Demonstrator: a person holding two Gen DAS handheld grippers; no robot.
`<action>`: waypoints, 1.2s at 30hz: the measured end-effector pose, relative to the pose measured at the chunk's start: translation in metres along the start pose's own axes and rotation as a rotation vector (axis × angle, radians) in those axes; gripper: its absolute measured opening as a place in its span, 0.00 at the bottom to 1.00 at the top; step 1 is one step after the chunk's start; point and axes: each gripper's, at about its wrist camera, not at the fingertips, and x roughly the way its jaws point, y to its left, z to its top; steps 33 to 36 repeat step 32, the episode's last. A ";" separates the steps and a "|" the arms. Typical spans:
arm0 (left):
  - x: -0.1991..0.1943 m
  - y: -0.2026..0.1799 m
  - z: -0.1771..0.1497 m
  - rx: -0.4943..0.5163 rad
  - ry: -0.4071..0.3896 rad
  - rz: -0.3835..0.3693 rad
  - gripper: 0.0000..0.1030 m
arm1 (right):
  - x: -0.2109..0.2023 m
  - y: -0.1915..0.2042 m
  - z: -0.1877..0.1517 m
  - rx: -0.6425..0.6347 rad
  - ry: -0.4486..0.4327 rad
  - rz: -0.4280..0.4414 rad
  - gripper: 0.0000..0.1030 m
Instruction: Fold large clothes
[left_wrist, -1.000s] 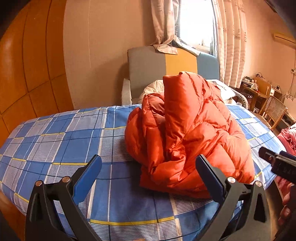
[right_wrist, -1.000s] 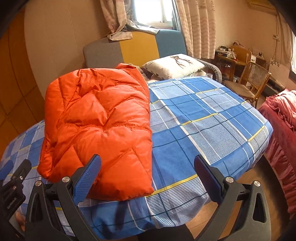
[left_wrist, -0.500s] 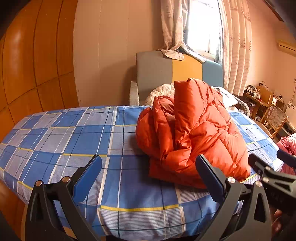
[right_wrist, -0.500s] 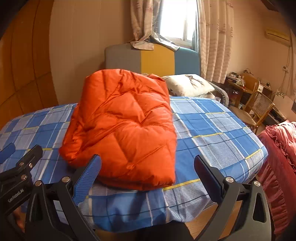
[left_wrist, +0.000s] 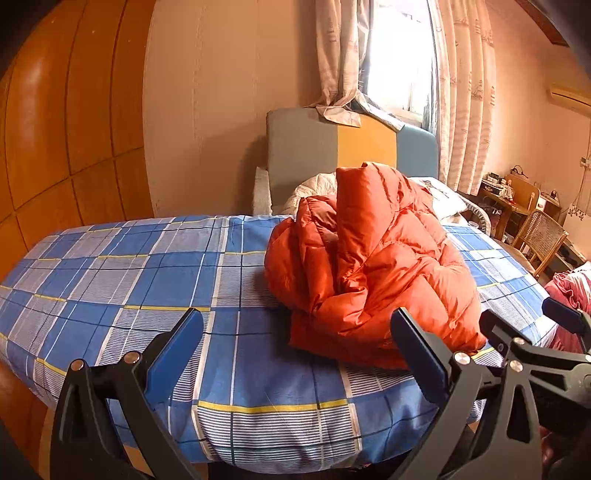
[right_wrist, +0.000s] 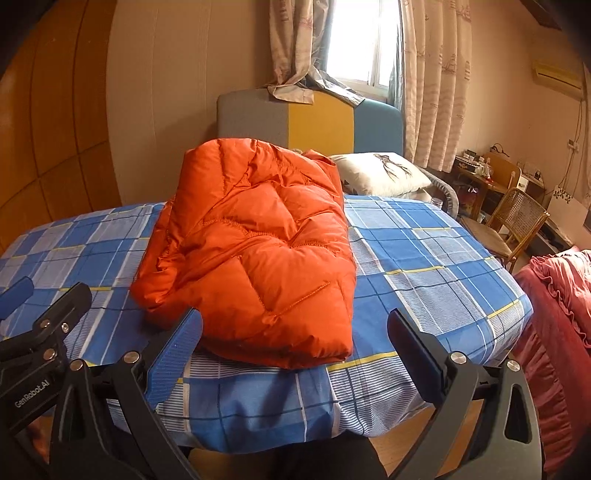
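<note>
- The left gripper (left_wrist: 295, 354) is hanging at the near edge of the bed, its blue-padded fingers (left_wrist: 173, 354) spread wide and holding nothing.
- The right gripper (right_wrist: 293, 354) is gaping just as wide, also gripping nothing, poised off the near edge.
- The orange down jacket (right_wrist: 255, 254) is lying folded in a puffy bundle on the blue plaid sheet (right_wrist: 424, 251), just beyond both claws and touching neither.
- From the left view, the jacket (left_wrist: 369, 266) is sitting right of centre, a flap standing up at its far end.
- A pillow (right_wrist: 380, 173) is resting behind it, against the grey, yellow and blue headboard (right_wrist: 306, 122).
- A wicker chair (right_wrist: 517, 218) is standing at the far right.
</note>
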 end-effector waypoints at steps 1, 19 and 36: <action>-0.001 -0.001 0.001 0.001 -0.002 -0.001 0.98 | 0.000 0.000 0.000 0.000 0.001 0.000 0.97; 0.005 -0.013 0.002 0.040 0.010 0.004 0.98 | 0.016 -0.005 -0.003 0.018 0.033 -0.005 0.97; 0.022 -0.007 0.002 0.006 0.061 0.037 0.98 | 0.033 -0.026 -0.004 0.087 0.063 -0.021 0.97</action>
